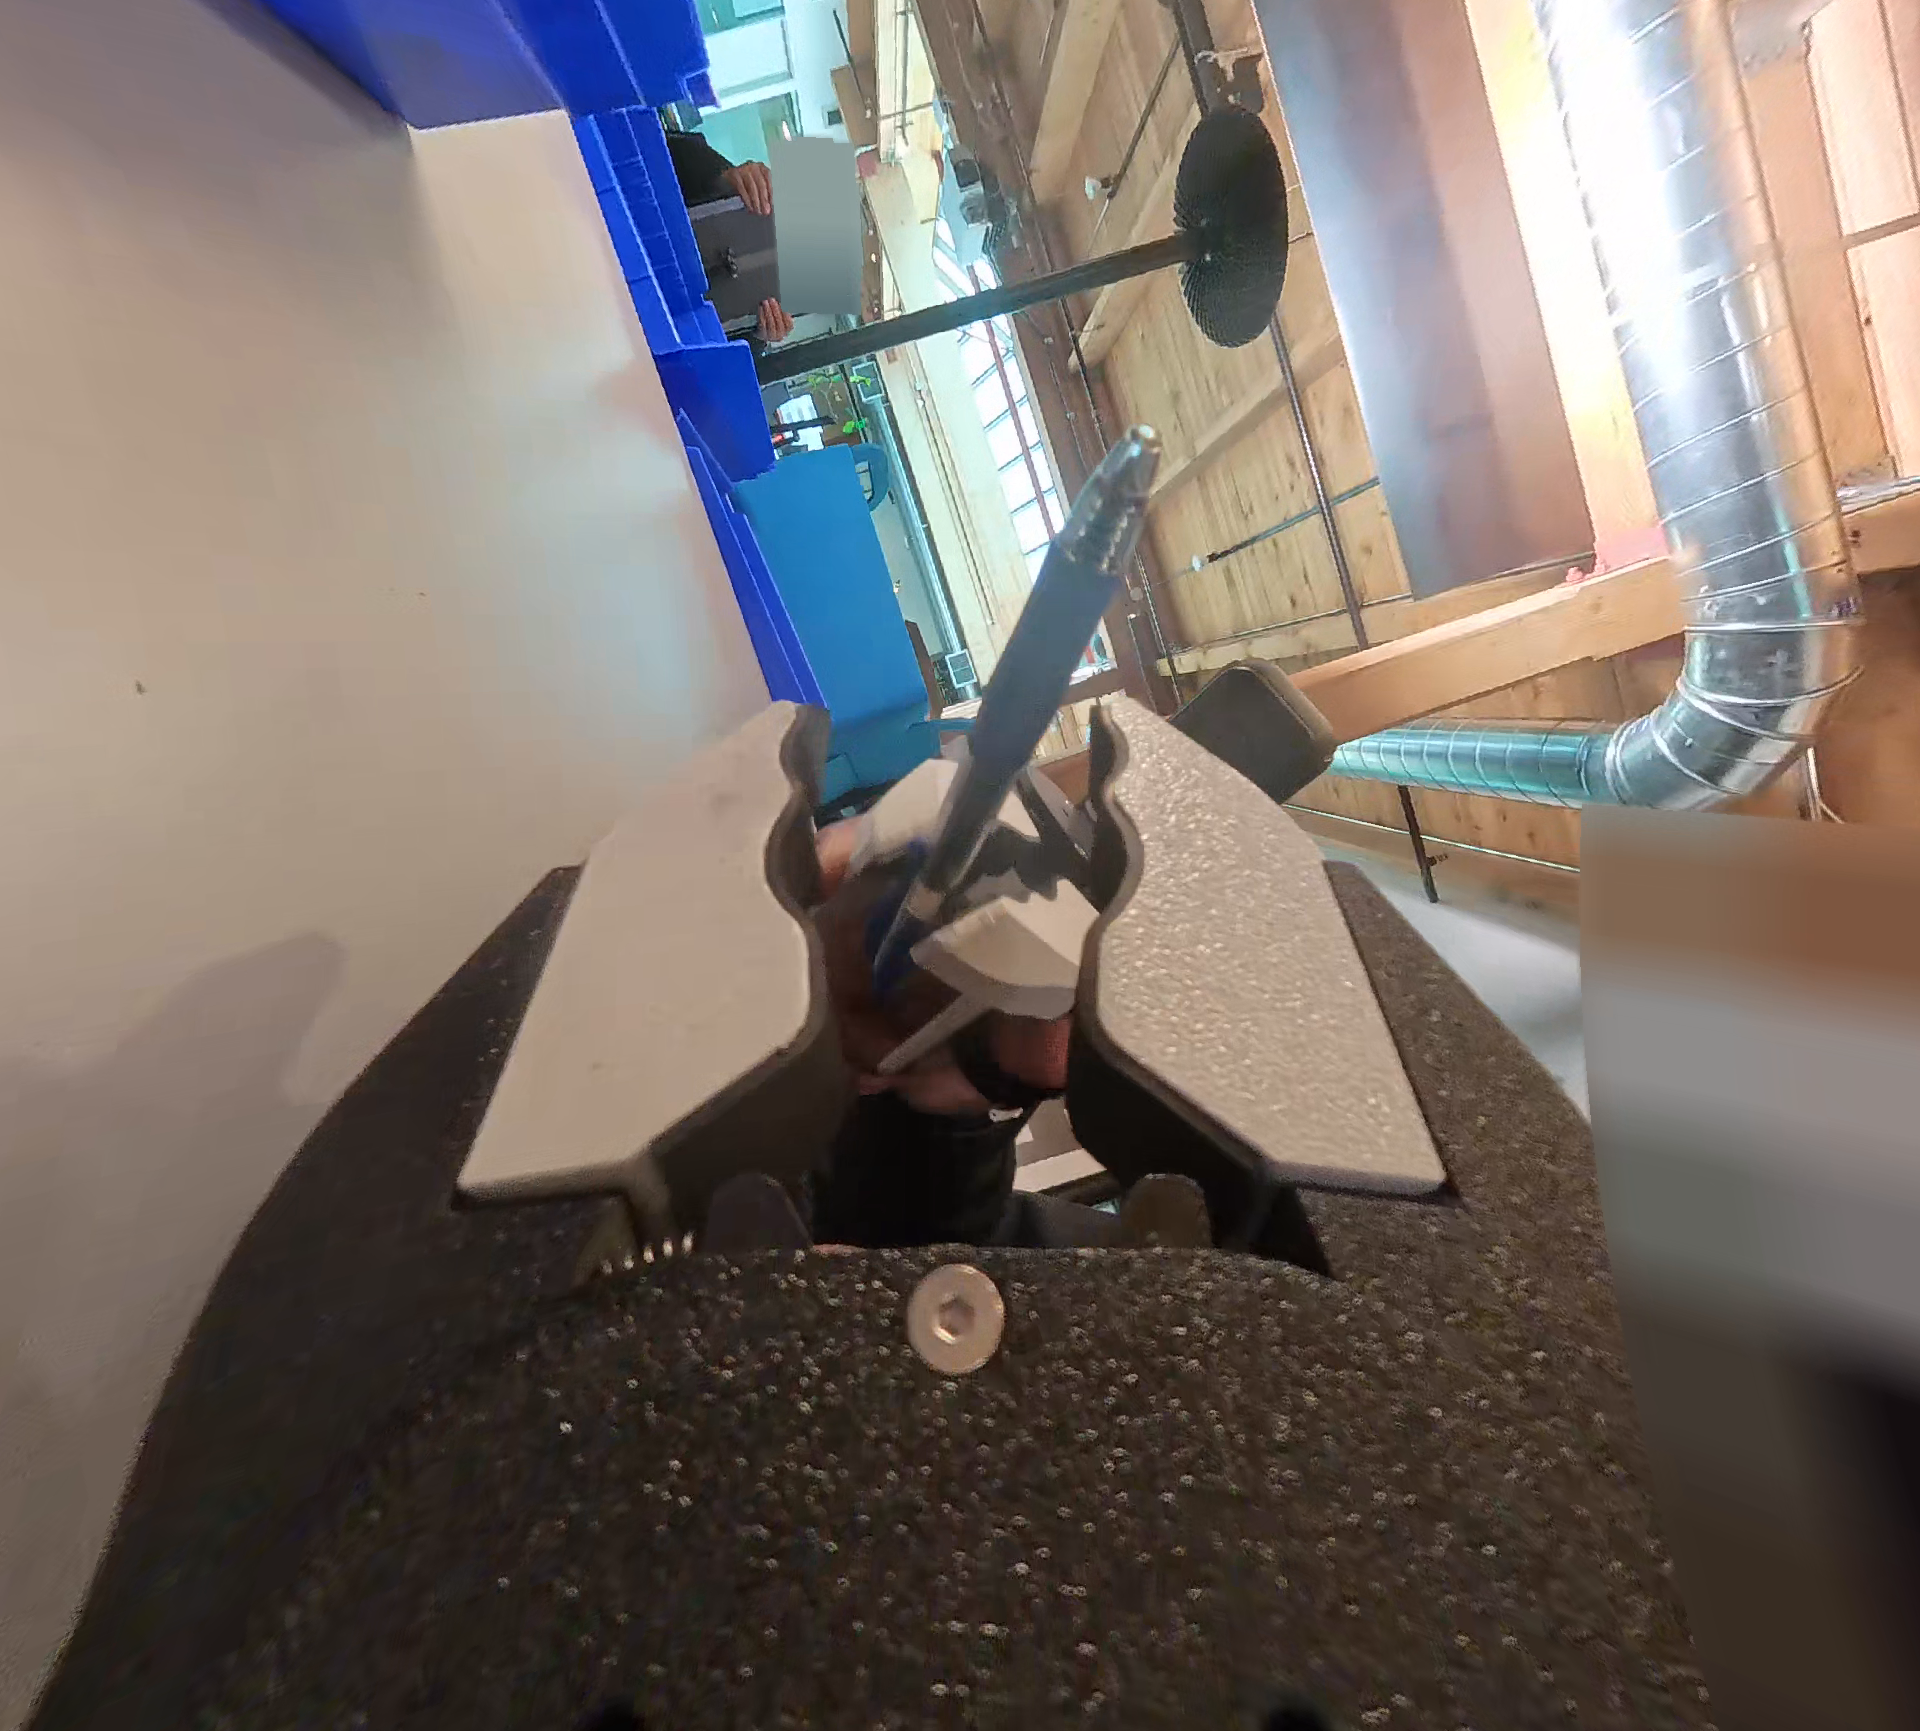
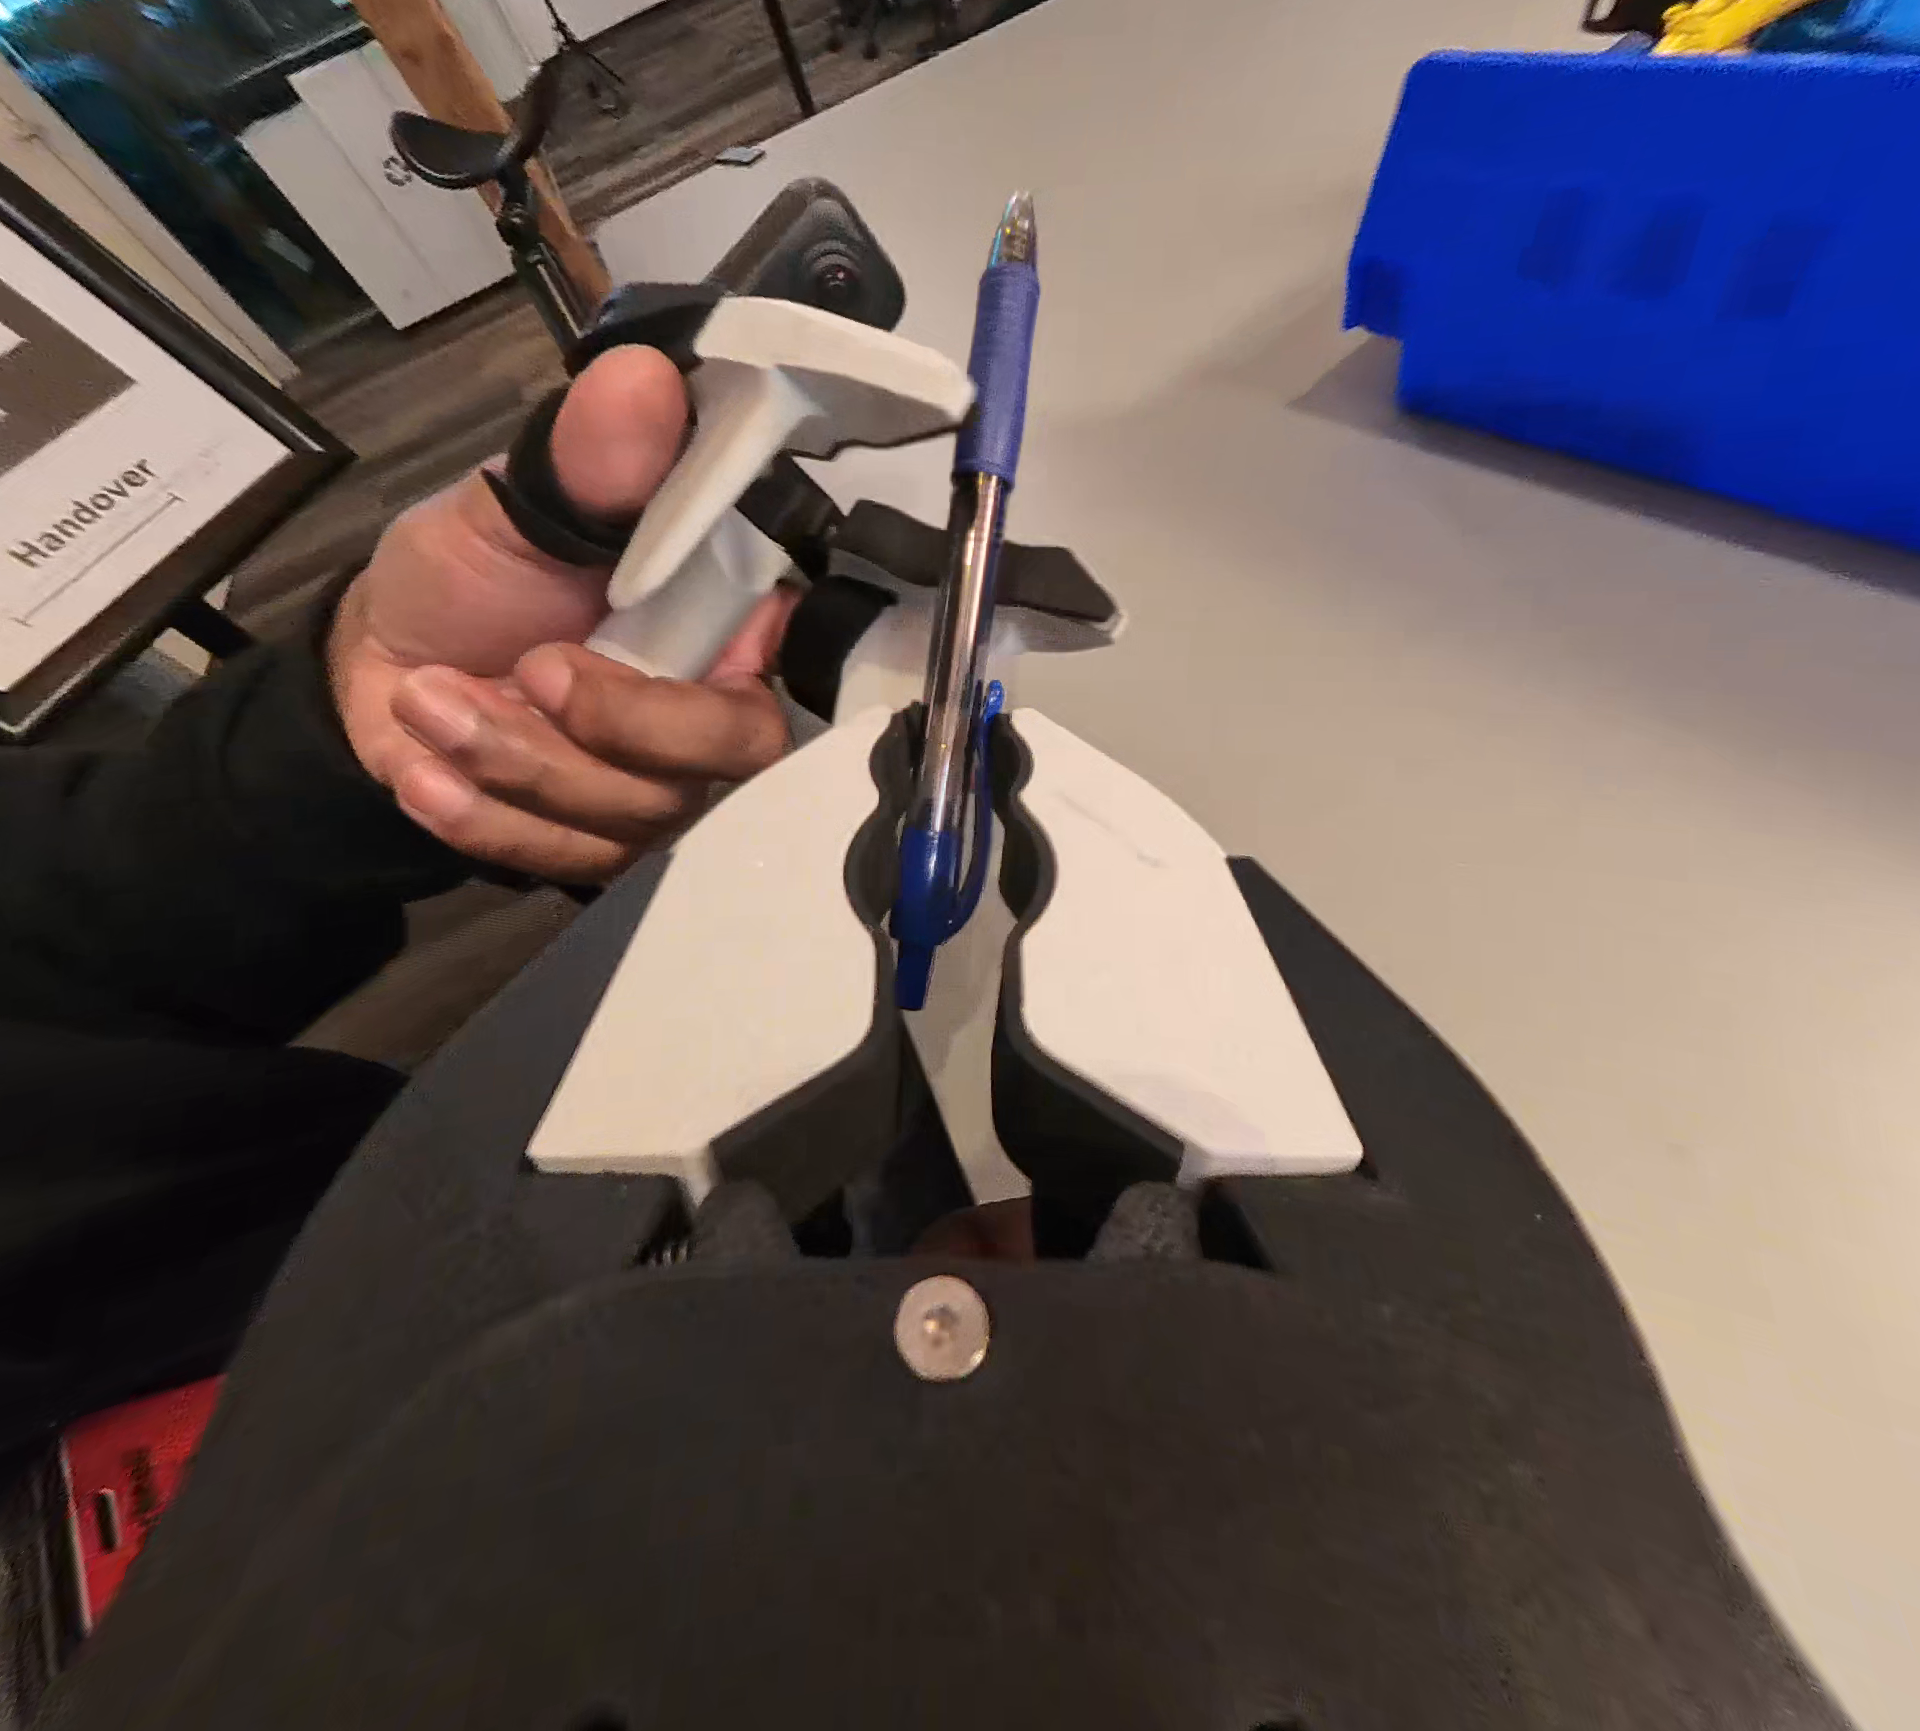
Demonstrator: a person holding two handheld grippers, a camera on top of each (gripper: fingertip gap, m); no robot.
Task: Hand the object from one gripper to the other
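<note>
With the right gripper (image 2: 951, 746) clamped on the pen (image 2: 971, 611), the left gripper's (image 1: 951, 736) parted jaws should close squarely on its rubber grip before release.

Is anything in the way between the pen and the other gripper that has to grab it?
Nothing visible blocks it. The right gripper holds the pen by its clip end, and the left gripper sits open right around the pen's barrel.

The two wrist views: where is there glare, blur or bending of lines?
Left wrist view: strong glare on the metal duct, the picture lies rolled on its side, the pen is sharp. Right wrist view: even light, the blue bin is blurred, the table edge bends from the wide lens.
</note>
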